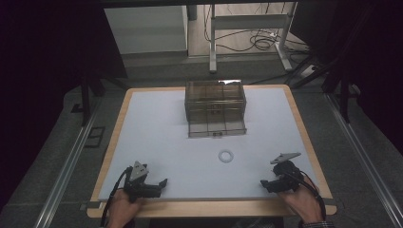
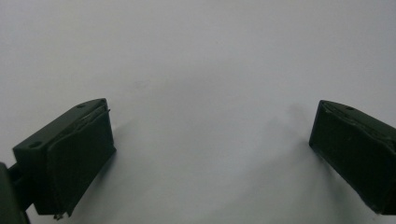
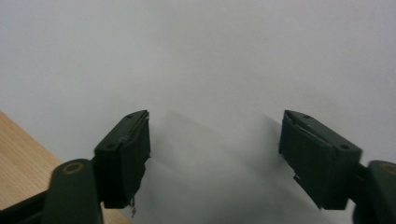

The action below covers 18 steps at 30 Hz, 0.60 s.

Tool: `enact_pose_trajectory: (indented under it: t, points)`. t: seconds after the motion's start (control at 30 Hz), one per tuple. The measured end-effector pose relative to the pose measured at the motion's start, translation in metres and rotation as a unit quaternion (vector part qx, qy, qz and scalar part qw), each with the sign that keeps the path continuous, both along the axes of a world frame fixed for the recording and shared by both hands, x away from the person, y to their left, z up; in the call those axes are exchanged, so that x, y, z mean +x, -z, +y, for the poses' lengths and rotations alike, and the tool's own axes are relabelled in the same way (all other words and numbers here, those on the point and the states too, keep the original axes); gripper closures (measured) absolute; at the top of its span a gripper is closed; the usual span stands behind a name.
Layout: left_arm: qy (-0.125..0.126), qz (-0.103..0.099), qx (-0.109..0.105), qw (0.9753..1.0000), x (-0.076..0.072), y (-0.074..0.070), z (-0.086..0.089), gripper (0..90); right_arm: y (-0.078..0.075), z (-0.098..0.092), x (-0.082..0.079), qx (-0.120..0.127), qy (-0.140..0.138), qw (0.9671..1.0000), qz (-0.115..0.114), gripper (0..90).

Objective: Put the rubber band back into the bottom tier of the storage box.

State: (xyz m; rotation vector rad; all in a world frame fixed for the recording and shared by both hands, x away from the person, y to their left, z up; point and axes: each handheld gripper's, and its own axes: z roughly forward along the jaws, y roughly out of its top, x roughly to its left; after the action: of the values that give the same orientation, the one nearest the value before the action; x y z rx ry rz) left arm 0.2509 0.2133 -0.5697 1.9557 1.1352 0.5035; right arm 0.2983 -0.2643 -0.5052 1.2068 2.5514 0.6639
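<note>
A clear brownish plastic box (image 1: 215, 107) with small compartments stands at the far middle of the white table (image 1: 157, 137); its lower drawer is pulled out toward me. A small white ring (image 1: 226, 156) lies flat in front of it. My left gripper (image 1: 159, 185) rests near the front left edge, held by a hand, jaws wide apart over bare white surface (image 2: 210, 140). My right gripper (image 1: 266, 184) rests near the front right edge, also open, with nothing between its fingers (image 3: 215, 154).
The table has a wooden rim (image 1: 209, 208), also seen as a wood strip (image 3: 23, 158) in the right gripper view. Beyond the table stand desk legs (image 1: 212, 42) and loose cables (image 1: 261, 40) on the floor.
</note>
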Motion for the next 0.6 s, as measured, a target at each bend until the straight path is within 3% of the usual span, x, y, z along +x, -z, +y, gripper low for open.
enact_pose_trajectory:
  t: [0.2, 0.33, 0.6]
  points:
    - [0.0, 0.0, -0.001, 1.0, 0.0, 0.0, 0.0, 0.0, -0.006, 0.005, 0.002, 0.004, 0.008, 0.9999, -0.014, 28.3]
    - [0.0, 0.0, 0.0, 1.0, 0.0, 0.0, 0.0, 0.0, -0.01, 0.007, 0.006, 0.021, 0.013, 0.9996, -0.011, 28.6]
    - [0.0, 0.0, 0.0, 1.0, 0.0, 0.0, 0.0, 0.0, -0.014, 0.012, 0.017, 0.03, 0.006, 0.9995, -0.001, 36.8]
